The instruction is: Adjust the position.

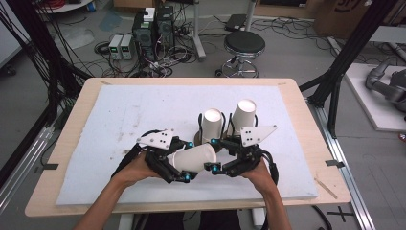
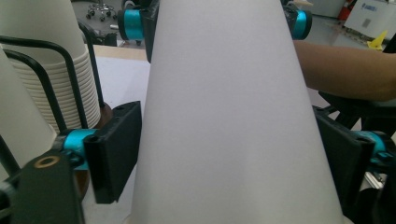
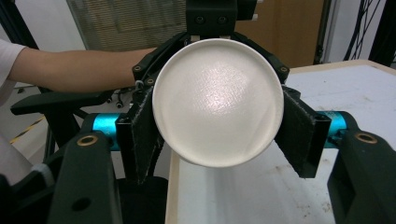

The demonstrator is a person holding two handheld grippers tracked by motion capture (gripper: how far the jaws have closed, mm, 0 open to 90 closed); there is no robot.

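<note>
On the left of the high view, the left gripper lies low over the white pad on the table, held in the person's left hand, and its fingers stand on either side of the wide end of a white paper cup that lies on its side between the two grippers, just above the pad. In the left gripper view the left finger touches the cup's wall, while the right one sits just beside it, so a firm pinch cannot be told. To the right, the right gripper meets the cup from the other end: in the right gripper view its fingers press on both sides of the cup's narrow end, with the round bottom facing the camera. Just behind the grippers, two stacks of white cups stand upright in black wire holders, the right stack just beside the left one.
</note>
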